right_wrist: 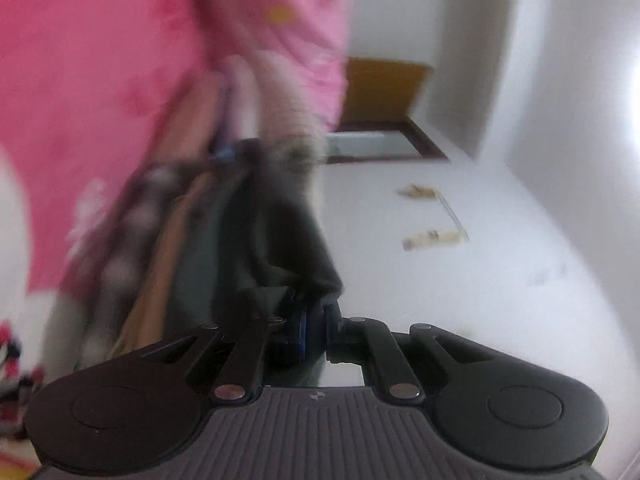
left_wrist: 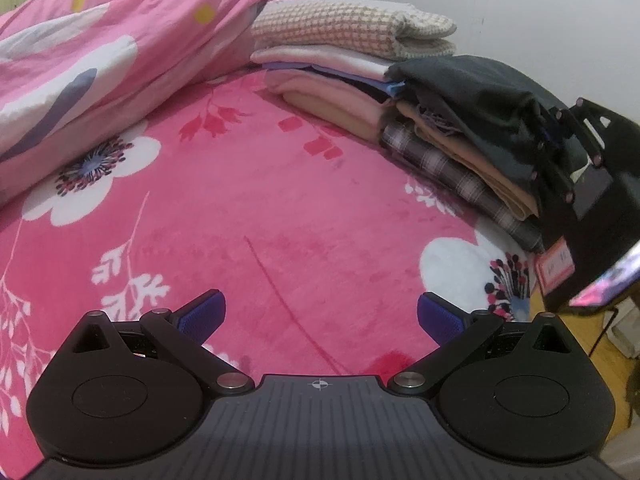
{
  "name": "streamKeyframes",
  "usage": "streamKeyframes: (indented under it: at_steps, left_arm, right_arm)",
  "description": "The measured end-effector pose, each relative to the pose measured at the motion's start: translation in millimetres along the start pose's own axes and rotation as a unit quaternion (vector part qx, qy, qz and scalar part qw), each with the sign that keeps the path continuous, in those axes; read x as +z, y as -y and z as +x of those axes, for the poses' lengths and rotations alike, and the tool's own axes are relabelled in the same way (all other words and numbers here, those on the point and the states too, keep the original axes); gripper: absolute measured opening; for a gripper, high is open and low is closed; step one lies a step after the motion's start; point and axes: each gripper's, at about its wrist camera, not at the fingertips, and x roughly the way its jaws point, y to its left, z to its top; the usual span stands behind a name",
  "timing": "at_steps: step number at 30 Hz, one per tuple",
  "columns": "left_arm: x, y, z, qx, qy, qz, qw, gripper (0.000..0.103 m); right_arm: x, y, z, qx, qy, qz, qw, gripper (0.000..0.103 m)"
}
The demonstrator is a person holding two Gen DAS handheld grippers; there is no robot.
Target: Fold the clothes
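Note:
My left gripper (left_wrist: 320, 316) is open and empty, low over the pink floral bedspread (left_wrist: 248, 208). A folded dark grey garment (left_wrist: 472, 96) lies on top of a stack of folded clothes (left_wrist: 440, 160) at the right of the bed. My right gripper (left_wrist: 560, 152) shows there, at the near end of that garment. In the blurred right wrist view my right gripper (right_wrist: 314, 320) is shut on the dark grey garment (right_wrist: 276, 232), which stretches away on the stack.
A second stack topped by a checked cream knit (left_wrist: 348, 26) stands behind. A pink floral quilt (left_wrist: 100, 48) is heaped at the back left. A white wall (right_wrist: 500, 160) runs along the bed's right side.

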Motion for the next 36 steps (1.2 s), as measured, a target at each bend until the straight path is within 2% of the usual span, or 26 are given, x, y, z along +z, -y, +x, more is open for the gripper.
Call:
streamKeyframes:
  at_steps: [2, 3, 6, 8, 9, 12, 13, 15, 17, 18, 19, 20, 21, 24, 27, 29, 32, 35, 36]
  left_arm:
    - [-0.1, -0.9, 0.4, 0.001, 0.000, 0.000, 1.0000, 0.103]
    - [0.3, -1.3, 0.8, 0.001, -0.002, -0.001, 1.0000, 0.103]
    - [0.5, -2.3, 0.9, -0.001, -0.002, -0.003, 1.0000, 0.103]
    - [0.8, -2.2, 1.5, -0.003, -0.004, -0.005, 1.0000, 0.103]
    - [1.0, -2.0, 1.8, -0.004, -0.005, -0.005, 1.0000, 0.103]
    - [0.7, -1.7, 1.0, -0.006, -0.004, -0.003, 1.0000, 0.103]
    - [0.8, -1.7, 0.6, -0.006, -0.004, -0.002, 1.0000, 0.103]
    - [1.0, -1.9, 0.4, -0.007, -0.003, -0.002, 1.0000, 0.103]
    - [1.4, -2.1, -0.3, -0.008, -0.001, -0.002, 1.0000, 0.103]
    - [1.6, -2.2, -0.6, -0.008, -0.001, -0.002, 1.0000, 0.103]
    - [1.7, -2.3, -0.6, -0.008, -0.001, -0.003, 1.0000, 0.103]
    - [1.9, -2.4, -0.6, -0.008, -0.001, -0.003, 1.0000, 0.103]
    - [2.0, -2.5, -0.7, -0.008, -0.001, -0.003, 1.0000, 0.103]
    - [1.6, -3.4, -1.6, -0.010, 0.000, -0.004, 0.9999, 0.103]
    - [1.2, -4.0, -2.5, -0.010, 0.000, -0.003, 0.9999, 0.103]
    - [0.9, -4.6, -2.9, -0.008, -0.001, -0.003, 1.0000, 0.103]
    - [1.6, -6.8, -2.5, -0.007, -0.003, -0.007, 1.0000, 0.103]
    - [1.7, -7.7, -2.4, -0.010, -0.005, -0.013, 0.9999, 0.103]
    - [1.5, -7.6, -2.6, -0.012, -0.005, -0.012, 0.9998, 0.103]
  right_arm:
    - [1.8, 2.8, -5.0, 0.002, 0.005, 0.016, 1.000, 0.012]
    - [2.6, 6.6, -6.9, 0.005, 0.005, 0.029, 1.000, 0.028]
    - [1.8, 29.6, -12.9, 0.014, 0.003, 0.098, 0.995, 0.063]
    - [0.4, 51.0, -9.6, 0.058, -0.002, 0.178, 0.982, 0.074]
    - [-1.4, 59.5, -5.8, 0.084, -0.008, 0.213, 0.973, 0.075]
    - [-8.6, 79.4, 5.6, 0.152, -0.023, 0.302, 0.941, 0.075]
    - [-11.0, 82.7, 7.5, 0.162, -0.027, 0.321, 0.933, 0.074]
    - [-12.4, 82.2, 11.4, 0.169, -0.041, 0.327, 0.929, 0.064]
    - [-17.3, 76.9, 9.0, 0.179, -0.055, 0.320, 0.929, 0.059]
    - [-19.3, 76.7, 6.1, 0.184, -0.058, 0.320, 0.928, 0.048]
    - [-21.4, 76.5, 3.1, 0.189, -0.062, 0.319, 0.927, 0.044]
    - [-23.1, 76.4, 0.2, 0.192, -0.064, 0.317, 0.927, 0.037]
    - [-21.9, 76.1, -2.1, 0.183, -0.062, 0.304, 0.933, 0.028]
    - [-11.2, 71.9, -11.2, 0.126, -0.040, 0.243, 0.961, 0.019]
    - [1.1, 57.1, -14.2, 0.057, -0.015, 0.176, 0.983, 0.016]
    - [4.8, 46.6, -17.0, 0.030, -0.002, 0.146, 0.989, 0.016]
    - [3.2, 53.8, -18.5, 0.052, -0.003, 0.187, 0.981, 0.016]
    - [-2.1, 65.0, -5.3, 0.086, -0.023, 0.244, 0.966, 0.016]
    - [-3.5, 61.7, -2.8, 0.092, -0.030, 0.239, 0.966, 0.016]
